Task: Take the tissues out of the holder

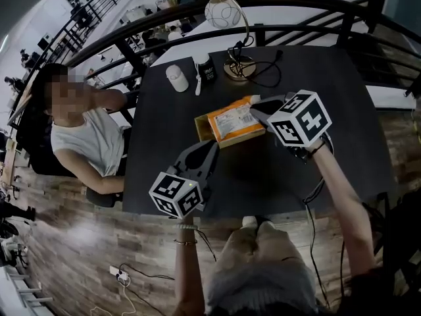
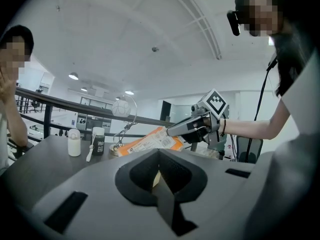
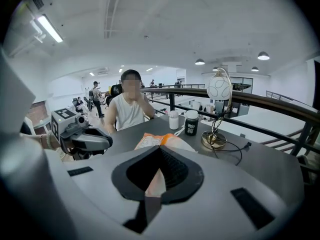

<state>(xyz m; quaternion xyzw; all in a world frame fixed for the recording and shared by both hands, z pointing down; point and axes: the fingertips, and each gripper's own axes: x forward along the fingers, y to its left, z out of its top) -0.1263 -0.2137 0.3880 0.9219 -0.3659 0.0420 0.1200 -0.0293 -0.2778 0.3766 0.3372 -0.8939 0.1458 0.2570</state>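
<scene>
While atop holder (image 1: pixel 205 131), tissue pack (image 1: pixel 231 120) lengthwise left-right.

Dark desk (image 1: pixel 164 117), orange tissue pack (image 1: pixel 233 120) in a wooden holder (image 1: pixel 202 129) at centre, right claw (image 1: pixel 255 110) pinching the pack's right end, left claw (image 1: pixel 212 147) at the holder's near-left corner

Table (image 1: pixel 263 170): dark, matte, rectangular top; stands on a wood-plank floor (image 1: pixel 79 255).
Centre: holder (image 1: pixel 205 129), a tan open box, rests on the top.
Far edge, left: white bottle (image 1: pixel 176 78), upright.
Beside it: white stick (image 1: pixel 197 84), lying flat; dark jar (image 1: pixel 207 68), upright.
Far edge, middle: lamp (image 1: pixel 238 68) with round brass base.
Cable (image 1: pixel 266 78): black, looped beside the lamp base.
</scene>
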